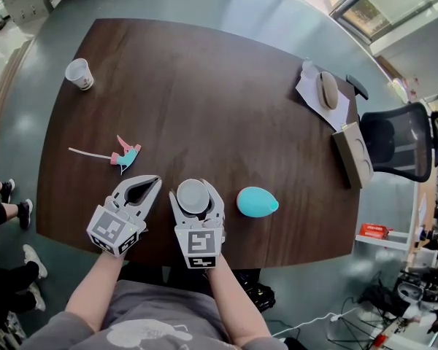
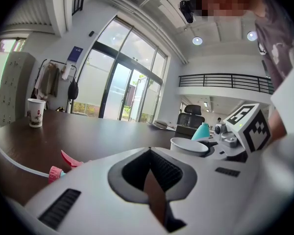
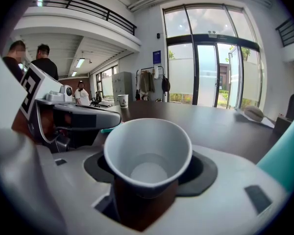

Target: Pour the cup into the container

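Gripping a white paper cup [image 1: 193, 195] upright between its jaws, the right tool [image 1: 195, 184] is at the near edge of the dark tabletop [image 1: 204, 86], and the cup's white bottom shows through its open mouth. Just beside it, the left tool [image 1: 152, 184] has its jaw tips drawn together on nothing. A teal egg-shaped thing [image 1: 257, 202] lies just right of the cup, a pink-and-teal spray nozzle [image 1: 124, 154] beyond the left tool, and a second paper cup [image 1: 79, 74] stands near the far left corner.
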`<state>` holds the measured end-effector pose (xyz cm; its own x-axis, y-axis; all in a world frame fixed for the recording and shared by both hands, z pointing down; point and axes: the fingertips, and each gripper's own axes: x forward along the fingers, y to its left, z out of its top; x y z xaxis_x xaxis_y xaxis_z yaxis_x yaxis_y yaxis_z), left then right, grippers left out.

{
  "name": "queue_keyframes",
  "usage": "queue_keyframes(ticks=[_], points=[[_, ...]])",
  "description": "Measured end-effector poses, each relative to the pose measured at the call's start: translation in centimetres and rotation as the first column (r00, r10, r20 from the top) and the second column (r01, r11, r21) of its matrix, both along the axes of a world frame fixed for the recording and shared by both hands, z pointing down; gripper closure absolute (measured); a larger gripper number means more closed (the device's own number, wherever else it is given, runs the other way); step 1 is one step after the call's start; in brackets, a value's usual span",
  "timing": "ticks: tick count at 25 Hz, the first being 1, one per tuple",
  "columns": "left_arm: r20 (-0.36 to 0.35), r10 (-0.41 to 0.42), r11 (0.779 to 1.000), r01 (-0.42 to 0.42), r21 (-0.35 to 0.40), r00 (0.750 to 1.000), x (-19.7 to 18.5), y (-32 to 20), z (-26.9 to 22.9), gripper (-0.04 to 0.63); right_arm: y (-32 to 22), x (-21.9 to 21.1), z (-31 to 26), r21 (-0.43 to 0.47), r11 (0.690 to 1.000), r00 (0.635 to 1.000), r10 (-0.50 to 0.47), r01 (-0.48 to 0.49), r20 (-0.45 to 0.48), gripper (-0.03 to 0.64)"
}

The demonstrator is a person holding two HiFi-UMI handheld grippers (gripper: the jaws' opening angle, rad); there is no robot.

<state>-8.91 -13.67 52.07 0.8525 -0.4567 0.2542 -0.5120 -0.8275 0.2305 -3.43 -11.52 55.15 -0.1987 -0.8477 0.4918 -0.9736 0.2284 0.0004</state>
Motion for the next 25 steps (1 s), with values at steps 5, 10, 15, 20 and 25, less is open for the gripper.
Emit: queue_keyframes(ticks=[5, 10, 15, 20, 25], points=[[0.006, 0.002, 1.000, -0.002, 0.001, 1.000, 0.09, -0.19, 0.50, 0.589, -0.18, 0.00, 0.48, -0.004, 1.000, 1.000, -0.002, 0.002, 0.010, 0.322], [0.006, 0.002, 1.000, -0.002, -0.006, 1.000, 0.17, -0.16, 0.69, 0.589, -0.29, -0.12, 0.39, 0.015, 1.000, 1.000, -0.015, 0.015, -0.014, 0.322], [0.006, 0.008, 1.000, -0.008, -0.009, 1.000, 0.21, 0.11, 0.80, 0.589, -0.24, -0.29, 0.37, 0.040, 0.999, 1.000, -0.013, 0.014, -0.022, 0.322], [0.008, 0.009, 1.000, -0.009, -0.007, 1.000, 0.06, 0.13, 0.76, 0.589, -0.23, -0.15, 0.18, 0.065, 0.998, 1.000, 0.006, -0.005, -0.015, 0.322], [0.011, 0.003, 1.000, -0.003, -0.013, 1.000, -0.35, 0.06, 0.86, 0.589, -0.22, -0.22, 0.19, 0.078, 0.997, 1.000, 0.007, -0.006, -0.014, 0.322]])
